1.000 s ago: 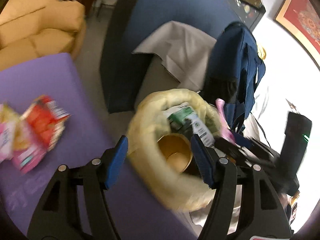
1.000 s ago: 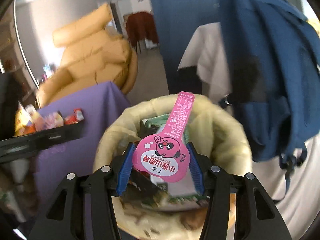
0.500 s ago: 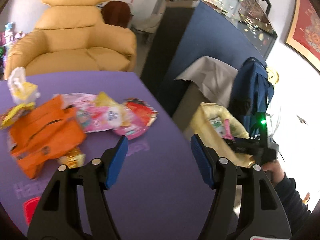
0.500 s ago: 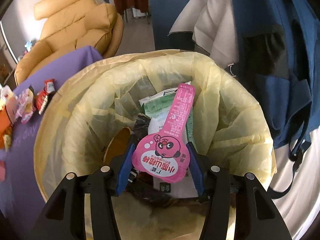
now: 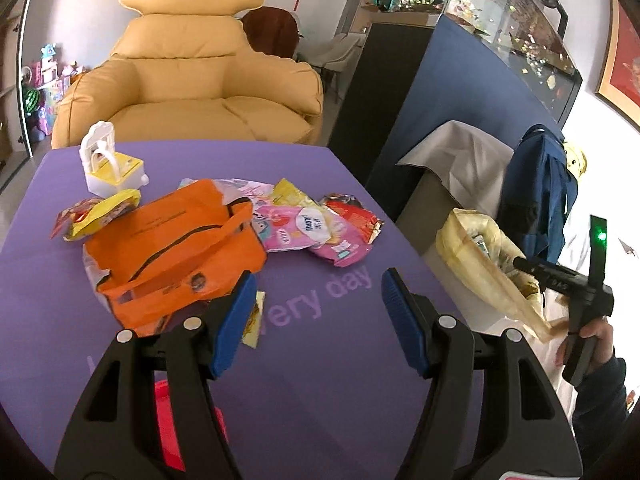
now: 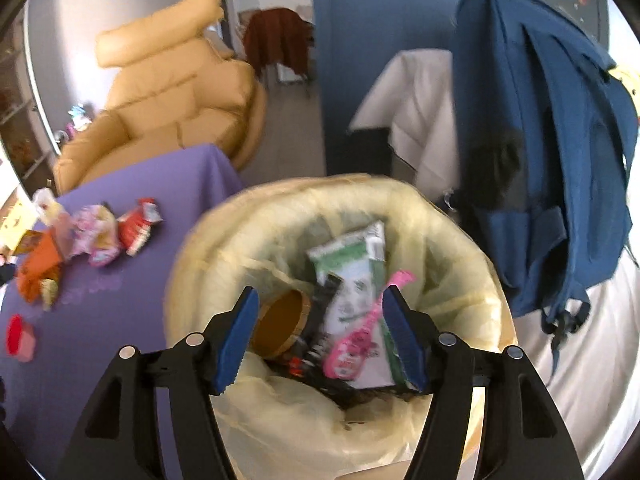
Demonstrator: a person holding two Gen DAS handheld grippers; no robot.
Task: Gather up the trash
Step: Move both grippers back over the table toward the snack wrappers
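Trash lies in two places. Inside the yellow-lined bin [image 6: 440, 240] a pink wrapper [image 6: 356, 344] rests on a green-and-white packet [image 6: 352, 276], beside a brown round tub [image 6: 280, 322] and some dark scraps. The right hand-held gripper [image 6: 318, 332] hangs over the bin's mouth; its jaws have just been opening and now stand spread, the pink wrapper loose below them and touching neither pad.

More trash sits on the purple worktop [image 5: 320, 380]: a heap of pink wrappers [image 5: 296, 232], a red packet [image 5: 352, 216] at its right edge, yellow wrappers [image 5: 102, 216] to the left, and a small yellow packet [image 5: 252, 322] near the left blue pad. An orange bag [image 5: 172, 248] lies among them, partly over the heap, and a white-and-yellow toy [image 5: 108, 168] stands behind it. A red object [image 5: 172, 432] shows under the gripper's frame.

The left hand-held gripper [image 5: 318, 322] points down over the worktop, jaws spread with nothing between them. Off the worktop's right edge stands the bin [image 5: 476, 264], with the person's hand [image 5: 592, 340] on the other tool. A blue backpack [image 6: 552, 140] hangs behind the bin, and a tan armchair [image 5: 192, 80] stands beyond the worktop
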